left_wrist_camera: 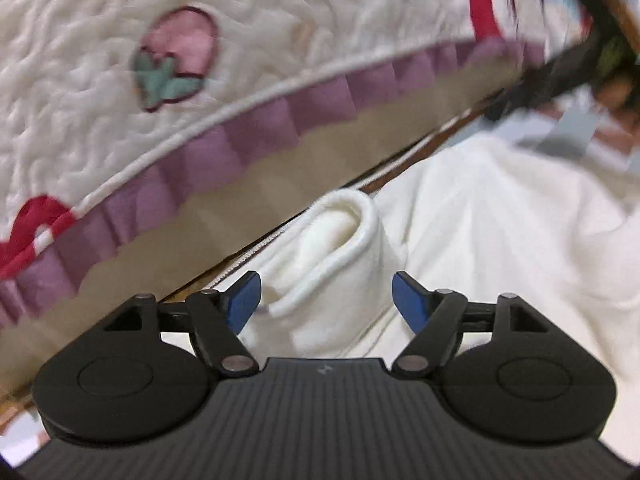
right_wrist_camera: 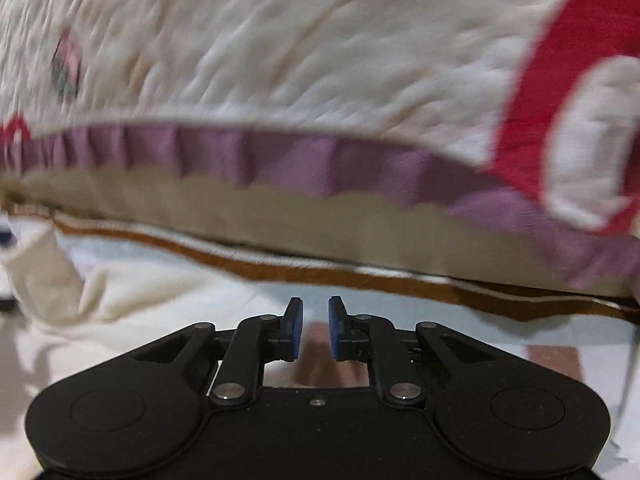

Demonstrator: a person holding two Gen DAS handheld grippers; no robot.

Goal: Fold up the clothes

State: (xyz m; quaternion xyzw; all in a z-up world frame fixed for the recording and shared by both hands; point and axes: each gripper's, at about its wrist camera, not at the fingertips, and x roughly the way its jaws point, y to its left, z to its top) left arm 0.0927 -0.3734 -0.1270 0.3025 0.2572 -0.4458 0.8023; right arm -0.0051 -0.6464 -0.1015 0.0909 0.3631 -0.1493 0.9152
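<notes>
The cream garment [left_wrist_camera: 480,216] lay rumpled beside the quilted bedspread [left_wrist_camera: 248,28], its ribbed cuff [left_wrist_camera: 340,240] between the left gripper [left_wrist_camera: 327,298]'s spread jaws, unpinched. The right gripper [right_wrist_camera: 315,328]'s jaws stood barely parted, empty. Best move: bite the cuff's doubled edge squarely, then draw it flat.

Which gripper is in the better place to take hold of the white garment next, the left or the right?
Left, probably. The left gripper is open with the white garment's cuff between its fingers. The right gripper is nearly closed over bare surface.
</notes>
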